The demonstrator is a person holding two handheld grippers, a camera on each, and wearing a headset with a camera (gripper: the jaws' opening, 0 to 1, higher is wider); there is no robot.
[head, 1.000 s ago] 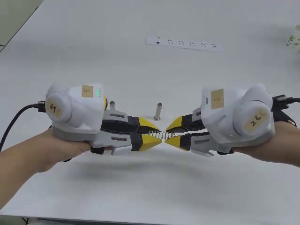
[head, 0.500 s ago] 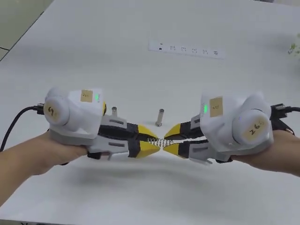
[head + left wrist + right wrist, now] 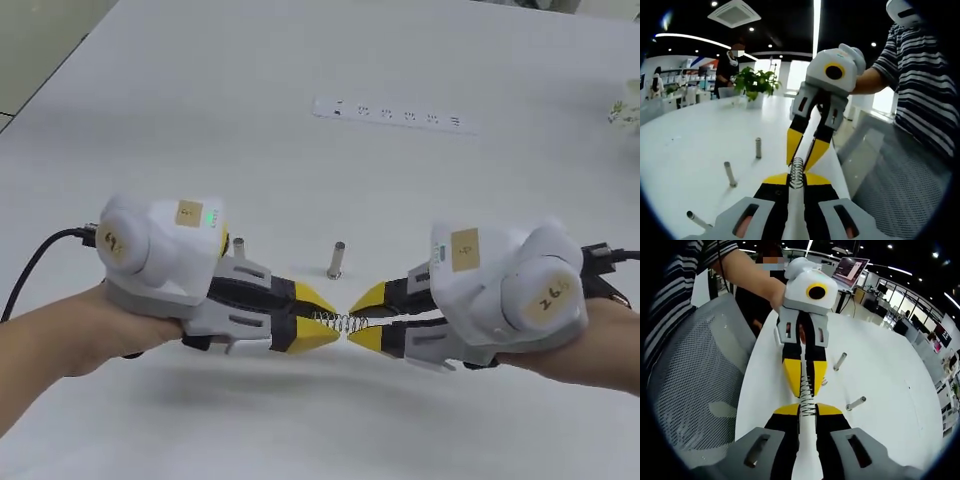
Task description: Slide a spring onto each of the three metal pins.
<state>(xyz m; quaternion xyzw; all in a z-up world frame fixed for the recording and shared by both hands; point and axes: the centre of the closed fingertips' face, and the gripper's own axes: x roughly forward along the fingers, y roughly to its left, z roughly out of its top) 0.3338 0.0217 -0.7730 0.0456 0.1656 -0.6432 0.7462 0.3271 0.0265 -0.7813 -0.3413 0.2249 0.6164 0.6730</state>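
A small metal spring point(image 3: 332, 322) hangs level above the white table, spanning the two grippers' yellow tips. My left gripper point(image 3: 322, 322) is shut on one end and my right gripper point(image 3: 357, 320) pinches the other. In the left gripper view the spring point(image 3: 796, 172) rises from my left gripper point(image 3: 796, 181) into the other gripper's jaws. In the right gripper view it point(image 3: 806, 390) runs from my right gripper point(image 3: 807, 412) to the other's tips. Two upright metal pins point(image 3: 336, 259) point(image 3: 238, 247) stand behind the grippers. Three pins point(image 3: 758, 148) point(image 3: 730, 174) point(image 3: 696, 219) appear in the left gripper view.
A white power strip point(image 3: 390, 113) lies at the far side of the table, and a plant's leaves point(image 3: 628, 95) reach in at the right edge. A grey mesh chair point(image 3: 695, 390) stands off the table's near edge. A potted plant point(image 3: 757, 85) sits on the far end.
Both grippers stay tip to tip with the spring between them. The head camera has shifted a little; the pins stand where they were.
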